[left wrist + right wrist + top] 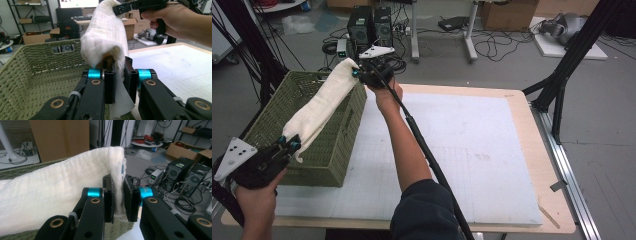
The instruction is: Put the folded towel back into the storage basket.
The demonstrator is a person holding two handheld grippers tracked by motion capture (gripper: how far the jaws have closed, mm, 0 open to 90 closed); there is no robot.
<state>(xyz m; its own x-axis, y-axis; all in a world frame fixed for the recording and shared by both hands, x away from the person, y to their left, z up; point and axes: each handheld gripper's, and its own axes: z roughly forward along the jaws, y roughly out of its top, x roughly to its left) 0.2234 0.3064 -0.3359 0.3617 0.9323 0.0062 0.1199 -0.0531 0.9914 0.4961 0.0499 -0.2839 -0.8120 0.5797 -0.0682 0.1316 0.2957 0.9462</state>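
With the left gripper (289, 145) and right gripper (360, 71) each clamped on an end of the towel (319, 102) stretched over the basket (337, 150) at frame left, lower both evenly, keeping the towel inside the rim.

- Your left gripper (119, 80) pinches one end of the white towel (106, 35).
- Your right gripper (136, 6) grips its far end.
- The green basket (32, 67) sits below.

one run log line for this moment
left gripper: shut on towel | right gripper: shut on towel | towel: stretched above basket
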